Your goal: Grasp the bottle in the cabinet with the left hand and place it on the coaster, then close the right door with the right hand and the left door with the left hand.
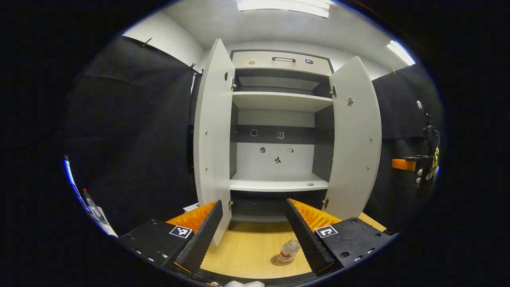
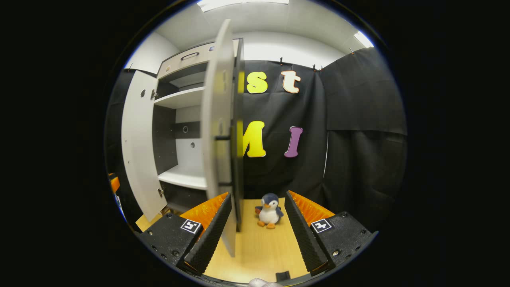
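Observation:
A small clear bottle stands upright on a round coaster on the wooden table, in front of the cabinet. Both cabinet doors stand wide: the left door and the right door. My left gripper is open, raised above the table, with the bottle close to its right finger and nothing held. In the right gripper view the right door shows edge-on, its lower edge between the fingers of my open right gripper. The left door shows farther off.
A plush penguin sits on the table to the right of the cabinet, against the black cloth wall. The cabinet shelves are bare. At the far right of the left gripper view, the other gripper shows with a gloved hand.

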